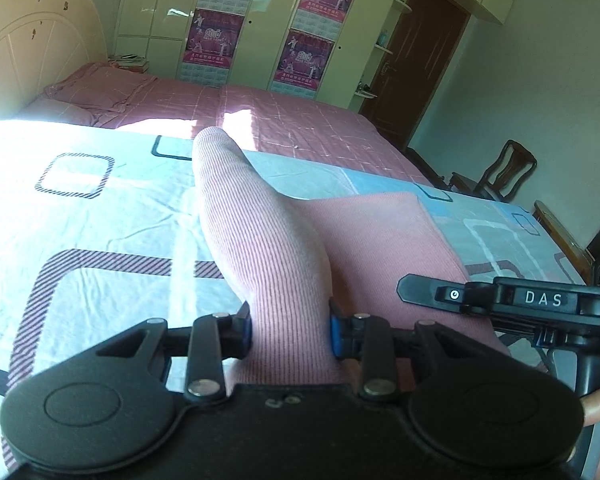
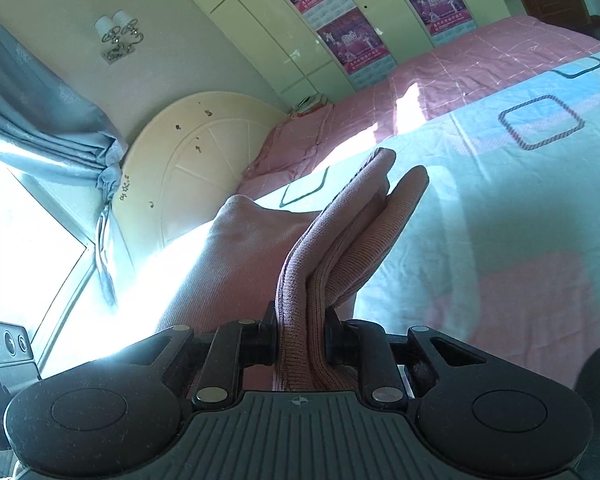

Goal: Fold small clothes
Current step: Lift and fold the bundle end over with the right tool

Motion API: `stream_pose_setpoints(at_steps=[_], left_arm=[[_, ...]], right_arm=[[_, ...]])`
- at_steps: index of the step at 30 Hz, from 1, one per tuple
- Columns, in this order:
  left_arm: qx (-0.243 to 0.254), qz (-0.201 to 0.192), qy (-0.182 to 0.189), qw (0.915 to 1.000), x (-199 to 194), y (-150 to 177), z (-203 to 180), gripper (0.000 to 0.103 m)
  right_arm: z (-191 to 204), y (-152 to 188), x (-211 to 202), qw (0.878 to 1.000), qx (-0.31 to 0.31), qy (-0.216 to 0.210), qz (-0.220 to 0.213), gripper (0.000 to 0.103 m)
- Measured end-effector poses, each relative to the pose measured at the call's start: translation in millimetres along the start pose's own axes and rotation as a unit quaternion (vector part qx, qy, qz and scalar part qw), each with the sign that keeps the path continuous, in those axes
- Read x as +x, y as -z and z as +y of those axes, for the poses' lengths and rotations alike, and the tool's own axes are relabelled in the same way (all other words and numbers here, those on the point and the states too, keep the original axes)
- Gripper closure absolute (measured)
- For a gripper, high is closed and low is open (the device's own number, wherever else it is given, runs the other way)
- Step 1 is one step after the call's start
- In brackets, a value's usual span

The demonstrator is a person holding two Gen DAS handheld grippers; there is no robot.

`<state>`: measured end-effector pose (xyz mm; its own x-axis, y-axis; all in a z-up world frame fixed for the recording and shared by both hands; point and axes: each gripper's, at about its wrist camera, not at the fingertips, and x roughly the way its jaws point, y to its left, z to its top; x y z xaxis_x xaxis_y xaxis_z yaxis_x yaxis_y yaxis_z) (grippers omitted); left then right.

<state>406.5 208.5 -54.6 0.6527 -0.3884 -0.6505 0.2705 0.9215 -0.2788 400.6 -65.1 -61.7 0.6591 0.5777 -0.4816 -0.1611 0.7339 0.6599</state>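
A pink ribbed knit garment [image 1: 260,232] is held up off the bed by both grippers. In the left wrist view my left gripper [image 1: 291,330] is shut on a bunched part of it, blue pads pressing both sides, and a fold sticks up beyond the jaws. The rest of the garment spreads right, under the right gripper's body [image 1: 500,300]. In the right wrist view my right gripper [image 2: 300,338] is shut on a hemmed edge of the same pink garment [image 2: 340,248], whose folds stick forward. More of it hangs to the left.
Below lies a white bed sheet [image 1: 100,208] with striped square patterns, brightly sunlit. Beyond it are a pink checked bedspread [image 1: 300,120], a cream headboard [image 2: 204,160], wardrobes with posters [image 1: 296,56], a brown door [image 1: 416,64] and a wooden chair [image 1: 500,176]. A window with grey curtain [image 2: 40,120] is left.
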Motion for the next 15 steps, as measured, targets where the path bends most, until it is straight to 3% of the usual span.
stream_pose_setpoints(at_steps=[7, 15], left_arm=[[-0.006, 0.004, -0.022, 0.9997, 19, -11, 46, 0.070], [-0.029, 0.018, -0.058, 0.9977, 49, 0, 92, 0.065]], right_arm=[[14, 6, 59, 1.000, -0.007, 0.005, 0.021, 0.083], [-6, 7, 98, 0.998, -0.004, 0.046, 0.038, 0.083]])
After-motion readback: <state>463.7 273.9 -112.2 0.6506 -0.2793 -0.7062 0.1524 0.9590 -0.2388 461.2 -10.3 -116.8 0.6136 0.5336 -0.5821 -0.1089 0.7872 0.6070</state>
